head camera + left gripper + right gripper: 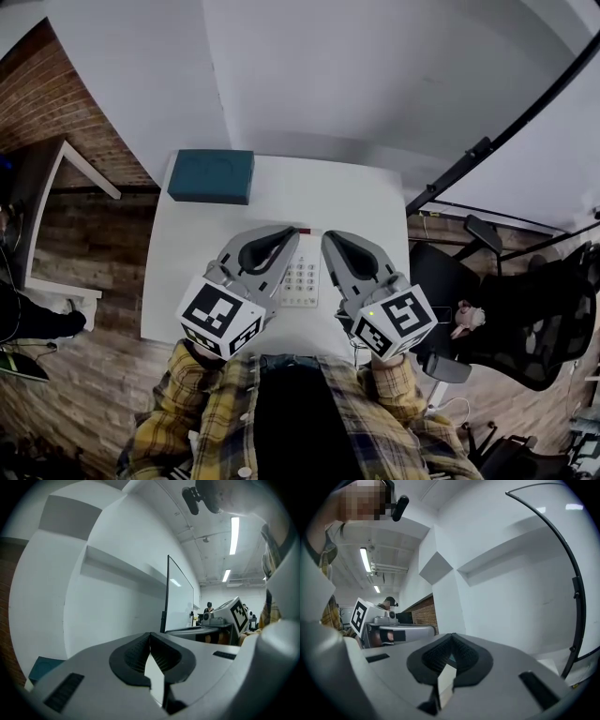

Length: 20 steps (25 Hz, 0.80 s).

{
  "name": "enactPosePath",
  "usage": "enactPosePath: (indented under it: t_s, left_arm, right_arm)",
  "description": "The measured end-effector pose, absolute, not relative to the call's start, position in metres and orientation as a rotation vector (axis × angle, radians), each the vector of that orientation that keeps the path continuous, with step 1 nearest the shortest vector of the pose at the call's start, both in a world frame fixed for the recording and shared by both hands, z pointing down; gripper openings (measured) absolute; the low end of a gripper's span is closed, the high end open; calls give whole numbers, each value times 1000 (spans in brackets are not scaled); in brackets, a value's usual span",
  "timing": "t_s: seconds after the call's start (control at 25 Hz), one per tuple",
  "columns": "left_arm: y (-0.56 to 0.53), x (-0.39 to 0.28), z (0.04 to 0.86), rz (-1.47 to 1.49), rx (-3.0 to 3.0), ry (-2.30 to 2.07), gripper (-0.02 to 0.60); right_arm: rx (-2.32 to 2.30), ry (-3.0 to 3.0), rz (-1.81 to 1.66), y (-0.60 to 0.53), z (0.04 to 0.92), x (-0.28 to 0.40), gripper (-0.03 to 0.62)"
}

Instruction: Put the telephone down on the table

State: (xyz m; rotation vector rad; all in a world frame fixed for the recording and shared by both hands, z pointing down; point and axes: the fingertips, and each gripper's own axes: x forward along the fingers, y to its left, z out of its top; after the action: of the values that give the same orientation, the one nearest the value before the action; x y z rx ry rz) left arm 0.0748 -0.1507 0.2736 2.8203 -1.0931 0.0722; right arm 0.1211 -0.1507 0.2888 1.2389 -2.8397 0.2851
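1. L gripper (150, 639): fingers (84, 667) pressed together, nothing betw. them.
2. R gripper (451, 638): same, fingers (511, 667) together, empty.
3. Both held level, on the near-right side of the teal box (211, 175).
4. Telephone (300, 278) lies flat on the tabletop (187, 262), keypad up, well apart from the teal box, near-right of it, partly under both grippers.
5. Set-down looks done; next prob. just back both grippers off w/o clipping the phone.
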Motion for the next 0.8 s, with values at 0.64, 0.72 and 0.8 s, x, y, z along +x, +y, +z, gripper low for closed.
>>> enactPosePath:
  t_s: [0.64,0.72,0.8]
  left_arm:
    - [-147,88,277,79,2825,-1057,15]
    - [-147,88,277,80,2824,-1059,15]
    - [-146,88,277,82,2824,-1059,15]
  right_arm:
    - [1249,-2809,232,-154,284,132,25]
    - [1247,-2807,225,-155,283,133,23]
    - [1247,-2806,217,-155,282,132,24]
